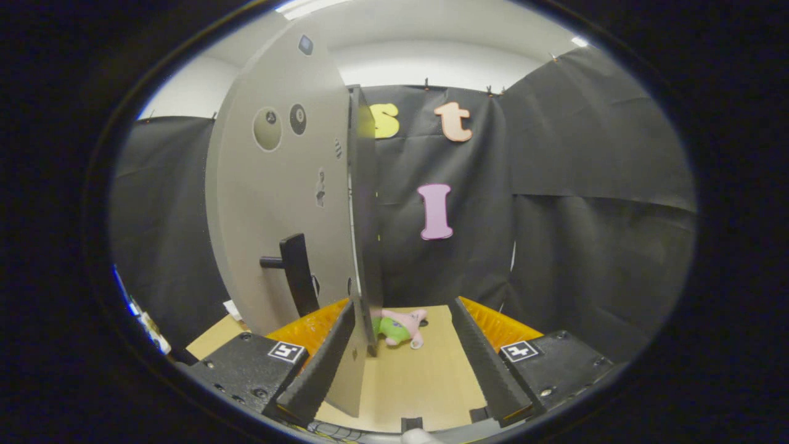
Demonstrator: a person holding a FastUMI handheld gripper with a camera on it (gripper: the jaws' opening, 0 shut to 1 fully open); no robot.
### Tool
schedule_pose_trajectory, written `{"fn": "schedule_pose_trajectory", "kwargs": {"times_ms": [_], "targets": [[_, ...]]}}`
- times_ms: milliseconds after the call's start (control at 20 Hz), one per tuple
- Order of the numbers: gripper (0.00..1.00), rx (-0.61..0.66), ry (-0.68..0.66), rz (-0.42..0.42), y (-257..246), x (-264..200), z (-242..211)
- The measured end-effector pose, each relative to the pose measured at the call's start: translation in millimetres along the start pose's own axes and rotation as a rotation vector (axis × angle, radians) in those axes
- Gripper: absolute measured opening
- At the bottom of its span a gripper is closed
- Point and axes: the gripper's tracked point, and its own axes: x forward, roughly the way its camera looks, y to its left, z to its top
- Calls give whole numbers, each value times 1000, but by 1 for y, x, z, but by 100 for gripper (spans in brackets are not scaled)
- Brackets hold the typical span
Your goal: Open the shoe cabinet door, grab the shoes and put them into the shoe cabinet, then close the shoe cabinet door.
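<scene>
The tall grey cabinet door (277,203) with its black bar handle (297,274) stands swung out edge-on, its free edge just inside the left finger; the gripper (407,357) is spread wide, holding nothing; a pink-and-green plush toy (400,327) lies ahead on the pale wooden tabletop (413,382); no shoes in sight; advancing could knock the door with the left finger.

Door (277,203): flat grey, black handle (296,271), few small dark round stickers up top. Table (419,376): light wood grain. Plush toy (400,327): pink with green shorts. Gripper (404,361) bodies: black with white square markers, orange ribbed parts behind fingers. Wall cloth: black.
</scene>
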Motion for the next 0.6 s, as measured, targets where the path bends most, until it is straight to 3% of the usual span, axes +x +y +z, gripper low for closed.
{"fn": "schedule_pose_trajectory", "kwargs": {"times_ms": [250, 600], "targets": [[97, -5, 14, 40, 13, 9, 5], [95, -4, 19, -3, 38, 5, 5]]}}
